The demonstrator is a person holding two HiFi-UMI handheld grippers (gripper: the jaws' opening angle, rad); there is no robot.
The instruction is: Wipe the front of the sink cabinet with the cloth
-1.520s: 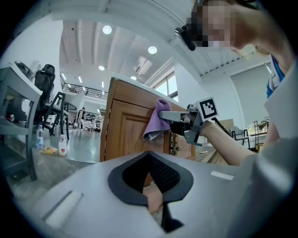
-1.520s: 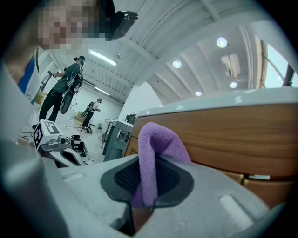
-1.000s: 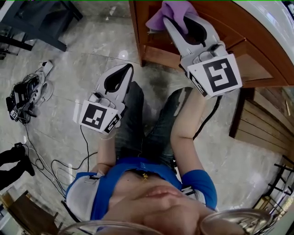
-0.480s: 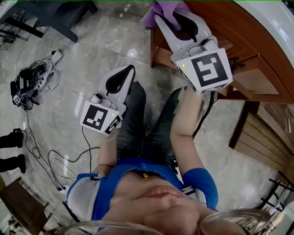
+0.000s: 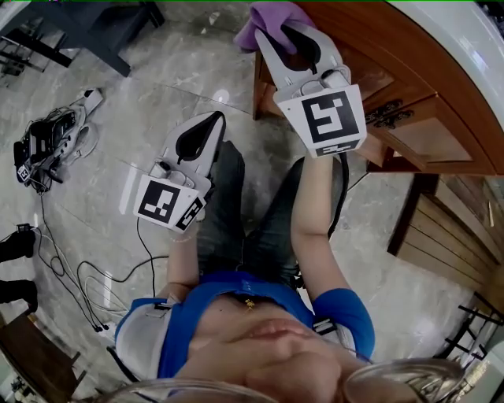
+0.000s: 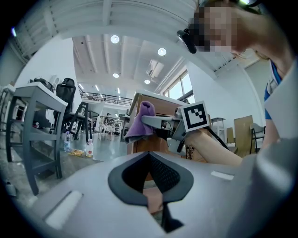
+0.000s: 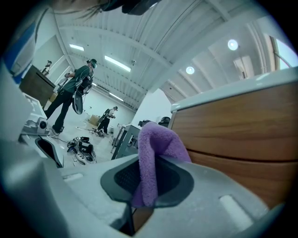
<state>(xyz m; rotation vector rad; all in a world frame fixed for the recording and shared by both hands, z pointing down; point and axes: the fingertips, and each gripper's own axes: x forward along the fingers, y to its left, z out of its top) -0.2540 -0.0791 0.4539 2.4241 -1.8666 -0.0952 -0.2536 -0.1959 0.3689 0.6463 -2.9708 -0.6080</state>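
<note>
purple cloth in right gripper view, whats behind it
The brown wooden cabinet front, topped by a white counter edge. The purple cloth covers the spot where they would touch, so contact cannot be seen.

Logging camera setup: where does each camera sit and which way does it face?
Head view: on the head, facing steeply down at left gripper, right gripper, cloth, cabinet; legs show.
Left gripper view: on that gripper, along its shut jaws toward the cabinet; a forearm shows.
Right gripper view: along jaws clamping the cloth, facing the cabinet front.
Shared: the first two show the right gripper.
</note>
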